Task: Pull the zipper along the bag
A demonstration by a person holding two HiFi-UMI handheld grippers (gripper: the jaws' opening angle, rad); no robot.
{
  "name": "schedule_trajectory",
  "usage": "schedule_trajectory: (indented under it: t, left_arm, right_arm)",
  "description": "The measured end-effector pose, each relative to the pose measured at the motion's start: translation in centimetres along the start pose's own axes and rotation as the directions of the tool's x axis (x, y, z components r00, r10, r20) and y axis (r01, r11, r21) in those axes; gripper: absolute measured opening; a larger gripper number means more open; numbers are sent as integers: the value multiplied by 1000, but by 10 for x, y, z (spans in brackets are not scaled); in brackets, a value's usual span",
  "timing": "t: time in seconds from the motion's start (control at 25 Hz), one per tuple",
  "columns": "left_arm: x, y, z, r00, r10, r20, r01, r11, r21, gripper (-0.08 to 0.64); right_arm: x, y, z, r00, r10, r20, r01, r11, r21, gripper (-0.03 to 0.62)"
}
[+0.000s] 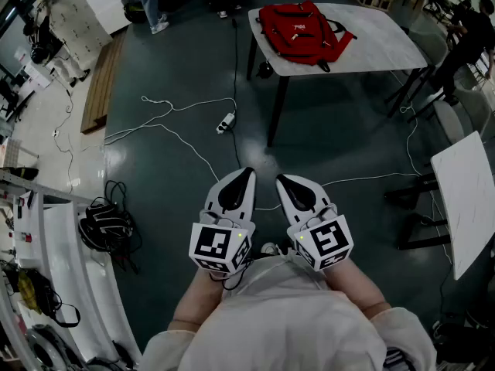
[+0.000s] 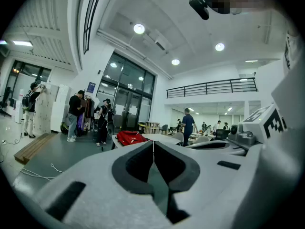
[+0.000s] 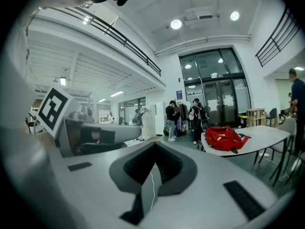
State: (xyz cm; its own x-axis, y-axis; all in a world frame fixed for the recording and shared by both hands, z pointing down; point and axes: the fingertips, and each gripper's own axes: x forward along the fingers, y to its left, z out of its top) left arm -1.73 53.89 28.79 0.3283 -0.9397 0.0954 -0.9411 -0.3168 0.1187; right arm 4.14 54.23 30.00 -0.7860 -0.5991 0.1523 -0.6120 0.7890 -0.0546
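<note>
Bag (image 1: 303,31): red, lying flat on the far table (image 1: 379,45), toward the table's left end. Nothing touches it.

Both grippers are near, close to the person's body, side by side and pointing toward the table, well apart from it. They hang over dark floor.

The left gripper (image 1: 247,172) has its jaws pressed together, tips meeting, with nothing between them. The right gripper (image 1: 281,178) is the same: its tips meet and it pinches nothing. In each gripper view only floor shows through the small gap behind the closed tips. The two grippers are just beside each other but not touching.

On the floor between the grippers and the table run thin white cables (image 1: 166,126). A white power strip (image 1: 226,122) lies near the table's near-left leg. A bundle of black cords (image 1: 108,226) lies on the floor at the near left. A white board (image 1: 468,199) stands at the right.

From the left gripper view the bag sits just left of the jaw tips, far off. From the right gripper view it sits to the right of them. Several people (image 3: 183,120) stand by glass doors beyond the table.
</note>
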Motion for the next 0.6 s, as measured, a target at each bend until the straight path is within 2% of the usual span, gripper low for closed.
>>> schedule_trajectory:
  t: [0.4,0.6]
  left_arm:
    - [8,7,-4,1000,10,-11,-10,1000,26,23]
    - [12,11,-13,999,13,-32,-12,1000,21,23]
  right_arm:
    - [9,4,-8,999,18,-32,-19,1000,-11,26]
    - [12,-1,-10,1000,12,-25,-11,999,38,26]
